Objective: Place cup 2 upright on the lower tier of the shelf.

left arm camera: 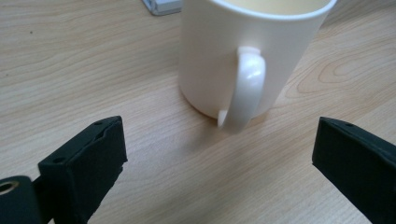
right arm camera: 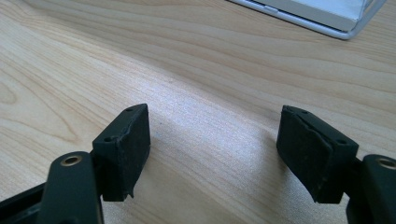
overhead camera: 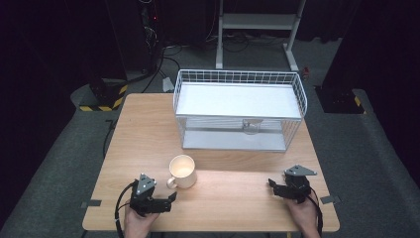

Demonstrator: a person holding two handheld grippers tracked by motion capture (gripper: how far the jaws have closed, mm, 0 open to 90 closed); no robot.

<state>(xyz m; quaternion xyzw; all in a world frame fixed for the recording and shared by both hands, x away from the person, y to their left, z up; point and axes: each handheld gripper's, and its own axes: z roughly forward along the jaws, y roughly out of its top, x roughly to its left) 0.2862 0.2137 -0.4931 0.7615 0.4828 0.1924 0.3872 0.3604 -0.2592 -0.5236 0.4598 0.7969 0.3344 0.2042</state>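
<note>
In the high view, a cream mug (overhead camera: 182, 171) stood upright on the wooden table (overhead camera: 148, 129), toward the near left of the tabletop, with its handle turned toward the person's side. The left gripper (overhead camera: 172, 197) lay low over the table just beside the mug, its tips pointing at the handle but not touching it. The right gripper (overhead camera: 271, 182) sat well apart on the near right, over bare wood. A white wire basket (overhead camera: 239, 108) with a flat shelf stood at the far side of the table, a small clear object resting inside it, too small to make out. In the left gripper view, the mug (left arm camera: 219, 56) stood close ahead with its handle (left arm camera: 245, 86) facing the camera, and the two black jaws were spread wide to either side with only wood grain between them; the handle lay just beyond their tips, untouched. A corner of the basket's base (left arm camera: 161, 5) showed behind the mug. In the right gripper view, the two black jaws stood apart with nothing between them, hovering over the table (right arm camera: 196, 70), and an edge of the basket (right arm camera: 317, 14) crossed the upper right corner.
</note>
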